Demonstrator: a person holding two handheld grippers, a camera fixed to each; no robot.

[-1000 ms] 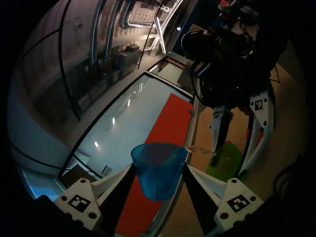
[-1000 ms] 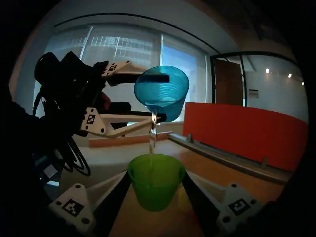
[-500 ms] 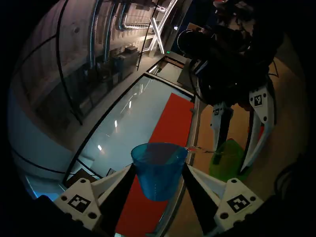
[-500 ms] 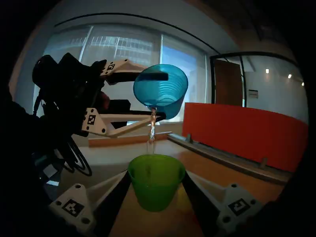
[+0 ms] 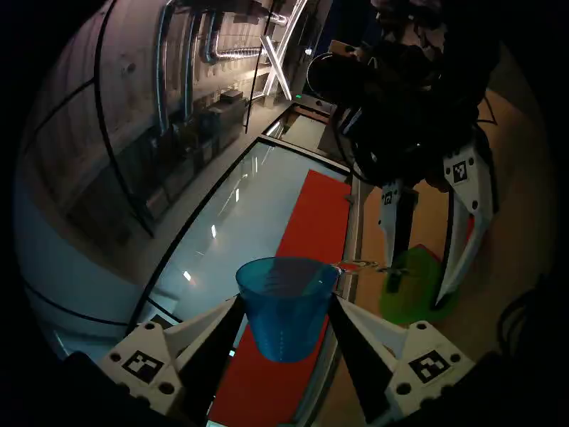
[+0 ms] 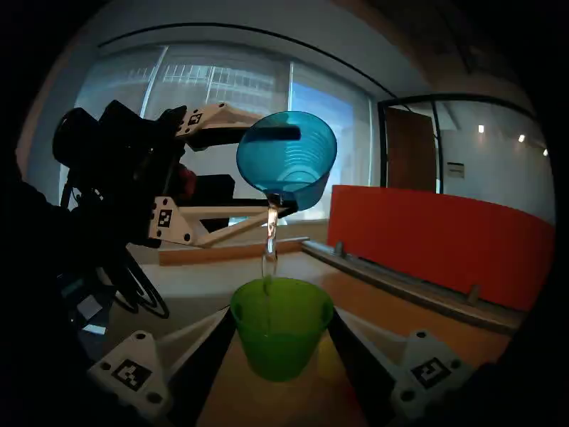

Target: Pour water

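Note:
My left gripper (image 5: 286, 317) is shut on a clear blue cup (image 5: 286, 307), tipped over on its side. In the right gripper view that blue cup (image 6: 286, 167) hangs above, mouth facing me, between the left gripper's white fingers (image 6: 213, 117). A thin stream of water (image 6: 270, 238) falls from its rim into a green cup (image 6: 282, 327). My right gripper (image 6: 282, 334) is shut on the green cup, held upright just above the table. In the left gripper view the green cup (image 5: 412, 288) sits between the right gripper's fingers (image 5: 462, 235).
A wooden tabletop (image 6: 370, 292) lies under the cups, bordered by a red partition (image 6: 441, 238) on the right. Large windows (image 6: 213, 92) stand behind, and a wooden door (image 6: 412, 153) at the right. A dark-clad person (image 6: 43, 270) holds the grippers at the left.
The blue cup has tipped a little further and shifted slightly left. Water keeps running into the green cup, which stays in place.

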